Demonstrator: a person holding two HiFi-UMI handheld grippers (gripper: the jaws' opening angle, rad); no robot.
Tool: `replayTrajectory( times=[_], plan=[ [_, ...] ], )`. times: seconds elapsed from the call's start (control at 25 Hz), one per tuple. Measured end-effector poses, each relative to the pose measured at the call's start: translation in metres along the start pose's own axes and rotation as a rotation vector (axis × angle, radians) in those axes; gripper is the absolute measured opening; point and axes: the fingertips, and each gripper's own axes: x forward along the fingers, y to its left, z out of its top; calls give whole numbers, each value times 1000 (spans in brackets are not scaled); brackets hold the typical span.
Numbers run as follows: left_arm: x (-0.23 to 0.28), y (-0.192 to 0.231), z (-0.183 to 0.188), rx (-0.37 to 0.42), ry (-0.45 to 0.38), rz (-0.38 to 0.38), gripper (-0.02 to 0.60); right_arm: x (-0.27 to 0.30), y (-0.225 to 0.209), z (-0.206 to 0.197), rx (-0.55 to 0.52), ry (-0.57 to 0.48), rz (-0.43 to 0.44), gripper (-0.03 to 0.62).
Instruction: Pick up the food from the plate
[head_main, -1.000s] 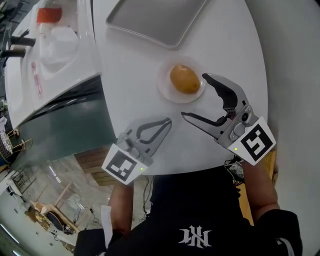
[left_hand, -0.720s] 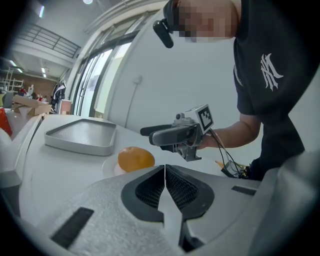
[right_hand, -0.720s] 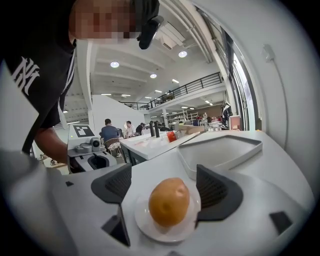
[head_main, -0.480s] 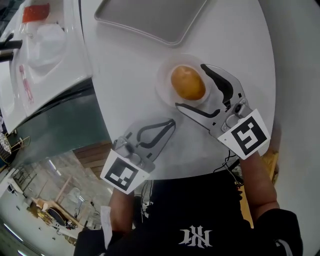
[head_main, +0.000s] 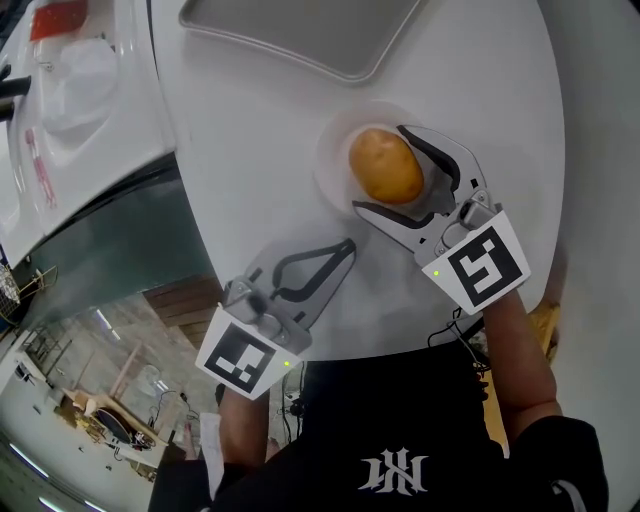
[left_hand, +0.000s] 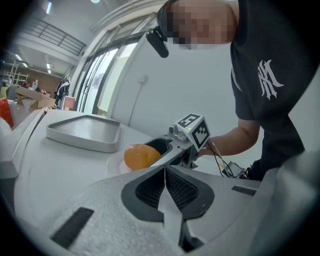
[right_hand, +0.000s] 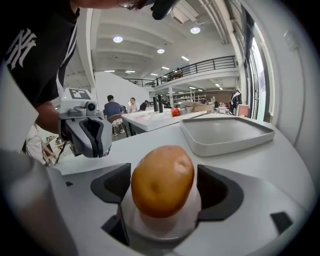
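The potato (head_main: 386, 166) sits on the small plate (head_main: 333, 165) on the white table (head_main: 260, 140); the right gripper (head_main: 380, 170) has just been spreading its jaws, which now flank the potato without pressing it; the left gripper (head_main: 345, 246) is clenched, empty, nearby.

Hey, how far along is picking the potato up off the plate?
Done: the right gripper, whose jaws have just been opening, straddles the potato. In hand: the pads are not yet pressing it. Remaining: close and lift it off the plate. The left gripper sits shut, aside.
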Motion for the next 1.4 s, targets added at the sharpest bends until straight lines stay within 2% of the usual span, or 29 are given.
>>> replayTrajectory(
  times=[0.12,0.56,0.76,0.88,1.0,1.24,1.4],
  plan=[
    [0,0,-2,3,9,4,8,0,-2,-5,-38,20,-19,370],
    [-8,8,-6,3,19,53,8,-7,-3,-4,-14,-17,-19,357],
    [-12,8,0,16,-25,71,8,-7,-3,4,22,-48,-24,356],
    [-17,6,-3,-36,-47,85,8,-8,-5,11,44,-63,-33,356],
    [-27,-5,-9,-87,-28,97,8,-18,0,20,30,-64,-39,356],
    [-54,-38,8,-47,-72,110,8,-57,27,57,19,-139,-57,356],
    [-70,-64,28,-4,-69,127,8,-94,50,85,19,-207,-76,356]
  ],
)
